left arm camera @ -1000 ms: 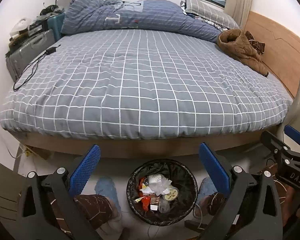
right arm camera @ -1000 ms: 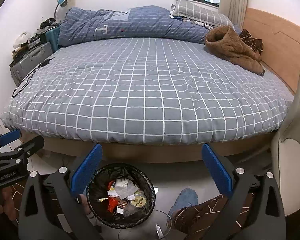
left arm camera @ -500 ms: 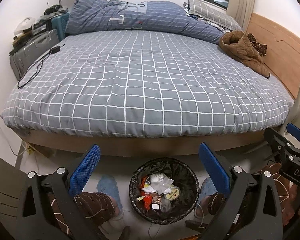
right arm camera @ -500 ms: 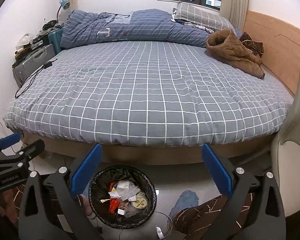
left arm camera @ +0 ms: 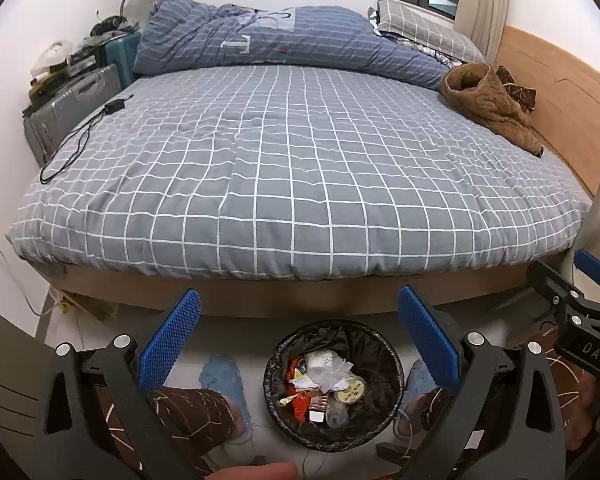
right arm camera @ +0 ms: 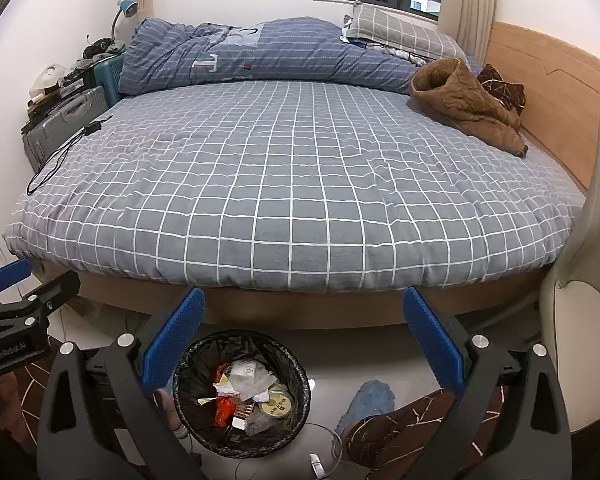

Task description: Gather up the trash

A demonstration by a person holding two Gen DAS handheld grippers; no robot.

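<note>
Hovering spread and empty: left gripper [left arm camera: 298,338] centred directly above trash bin [left arm camera: 334,384], right gripper [right arm camera: 304,340] offset, bin lower-left.

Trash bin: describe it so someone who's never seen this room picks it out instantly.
Start from the big bed with the grey checked cover and drop to the floor at its near edge. There stands a round trash bin, black-lined, holding crumpled white paper and red wrappers. It is the only open container on the floor, between the person's slippered feet.
</note>
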